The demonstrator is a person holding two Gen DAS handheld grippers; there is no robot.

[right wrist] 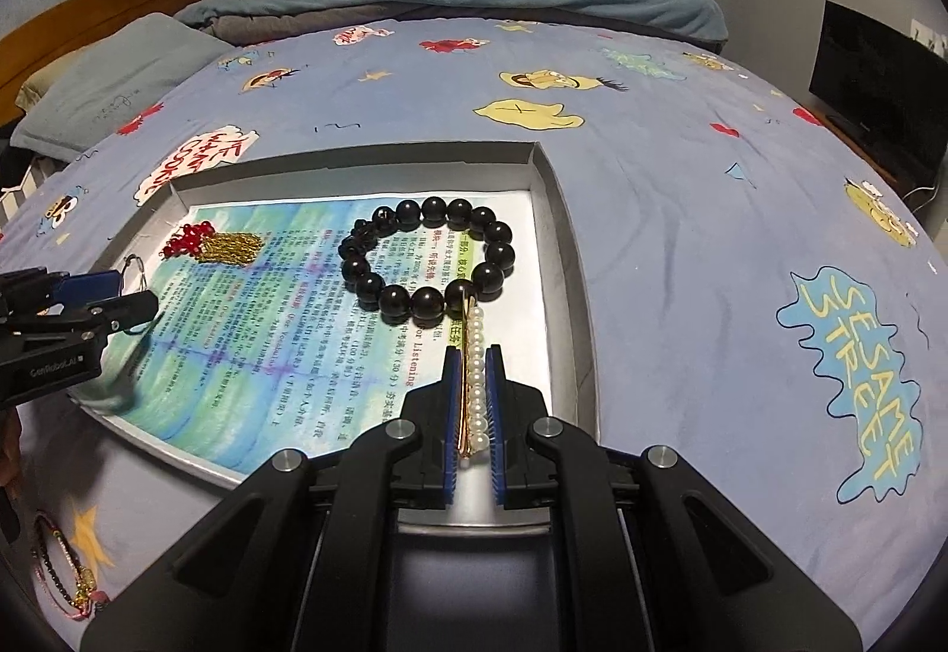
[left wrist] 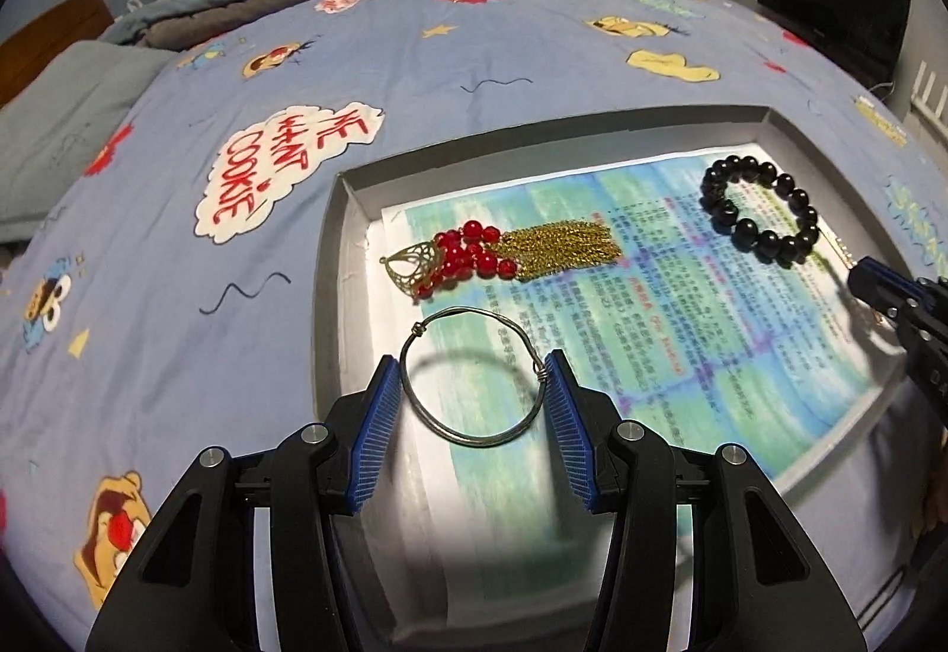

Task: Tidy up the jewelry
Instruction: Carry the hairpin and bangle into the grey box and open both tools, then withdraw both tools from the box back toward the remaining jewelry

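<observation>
A shallow grey tray lined with a printed blue-green sheet lies on the bed. In it are a red-bead and gold-chain ornament and a black bead bracelet. My left gripper holds a thin silver wire bangle between its blue pads, just above the tray's left part. My right gripper is shut on a pearl and gold hair clip, whose tip touches the black bracelet. The right gripper shows at the left view's right edge.
The bed has a blue cartoon-print cover. A thin corded bracelet lies on the cover in front of the tray at the lower left. A pillow and folded blanket lie at the head; a dark screen stands right.
</observation>
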